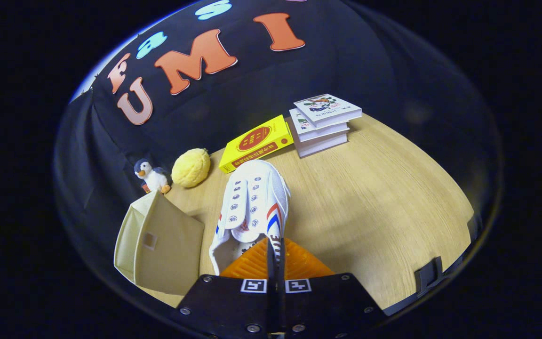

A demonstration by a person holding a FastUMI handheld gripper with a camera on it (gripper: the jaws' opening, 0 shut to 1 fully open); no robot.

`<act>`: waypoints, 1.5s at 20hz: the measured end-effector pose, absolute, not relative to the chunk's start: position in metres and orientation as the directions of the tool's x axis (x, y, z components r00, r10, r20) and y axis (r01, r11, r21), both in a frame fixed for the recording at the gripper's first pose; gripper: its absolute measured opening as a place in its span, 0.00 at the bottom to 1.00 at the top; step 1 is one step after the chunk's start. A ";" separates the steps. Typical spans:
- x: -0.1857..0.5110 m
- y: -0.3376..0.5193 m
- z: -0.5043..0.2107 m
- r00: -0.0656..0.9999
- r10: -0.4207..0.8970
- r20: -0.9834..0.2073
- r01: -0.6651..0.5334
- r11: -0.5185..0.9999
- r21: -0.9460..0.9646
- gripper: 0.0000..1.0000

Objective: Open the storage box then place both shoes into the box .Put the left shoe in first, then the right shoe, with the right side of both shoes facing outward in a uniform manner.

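One white canvas sneaker with red and blue side stripes [252, 205] sits right at our gripper [274, 254], its heel end toward us and its toe pointing away over the light wooden tabletop [370, 197]. We see the fingers drawn close together, nearly touching, with the heel collar of the sneaker pinched between them — the ribbed pads [299, 266] press against it from either side. Whether the sole rests on the table or hangs just above it, we cannot tell. Just to the left of the shoe and the fingers stands the beige fabric storage box [165, 245], its flap with a small square window turned toward us; from here we cannot tell whether it is open. Beyond the box, against the black cloth wall, a small plush penguin [152, 176] stands beside a round yellow plush ball [191, 167]. Farther back — past the sneaker's toe — lies a yellow book with a red emblem [256, 142], and next to it a stack of white books [325, 125].
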State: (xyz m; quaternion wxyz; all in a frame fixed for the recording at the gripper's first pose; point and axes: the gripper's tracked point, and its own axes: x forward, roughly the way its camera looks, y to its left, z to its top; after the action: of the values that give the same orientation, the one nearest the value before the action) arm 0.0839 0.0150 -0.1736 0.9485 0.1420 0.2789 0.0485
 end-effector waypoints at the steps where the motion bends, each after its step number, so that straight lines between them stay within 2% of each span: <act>1: 0.081 0.031 -0.166 0.843 0.181 -0.506 -0.016 0.949 0.314 0.00; 9: 0.051 0.161 -0.121 0.869 0.215 -0.446 -0.053 0.936 0.347 0.00; 15: 0.032 0.236 -0.124 0.860 0.209 -0.465 -0.072 0.953 0.296 0.00; 24: 0.035 0.259 -0.162 0.842 0.075 -0.534 -0.011 0.993 0.122 0.00; 28: 0.034 0.265 -0.189 0.798 0.051 -0.601 0.013 0.995 0.101 0.00; 29: 0.031 0.268 -0.195 0.786 0.055 -0.616 0.006 0.995 0.097 0.02; 30: 0.033 0.278 -0.188 0.799 0.081 -0.596 -0.016 0.993 0.113 0.08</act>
State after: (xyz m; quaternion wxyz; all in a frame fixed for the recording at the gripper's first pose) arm 0.0326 0.2776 -0.1883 0.9470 0.0510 0.3161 0.0256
